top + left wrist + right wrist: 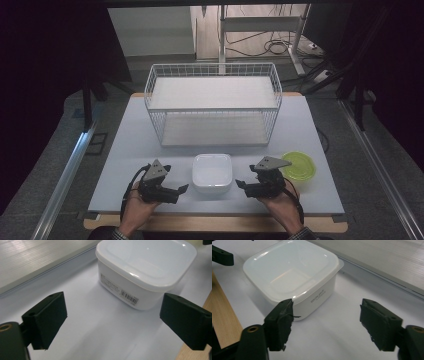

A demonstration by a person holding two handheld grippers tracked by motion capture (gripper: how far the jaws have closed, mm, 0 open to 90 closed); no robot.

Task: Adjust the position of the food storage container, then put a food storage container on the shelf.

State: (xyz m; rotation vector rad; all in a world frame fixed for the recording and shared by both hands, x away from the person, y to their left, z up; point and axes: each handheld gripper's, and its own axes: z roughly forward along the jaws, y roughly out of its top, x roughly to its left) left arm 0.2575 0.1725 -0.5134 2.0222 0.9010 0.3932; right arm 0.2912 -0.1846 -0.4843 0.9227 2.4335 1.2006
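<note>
We've got the lidded white container (212, 172) sitting between our left tool (181, 190) and right tool (242, 184), both released and empty. Up high a wire basket (212, 102) stands beyond; bare tabletop (100, 332) lies under the jaws.

Black claws (182, 189), grey triangular plates, black cables, checked cuffs

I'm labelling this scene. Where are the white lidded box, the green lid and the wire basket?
white lidded box (212, 170), high view, middle of its lid
green lid (300, 164), high view, its centre
wire basket (213, 110), high view, front top rim
</note>
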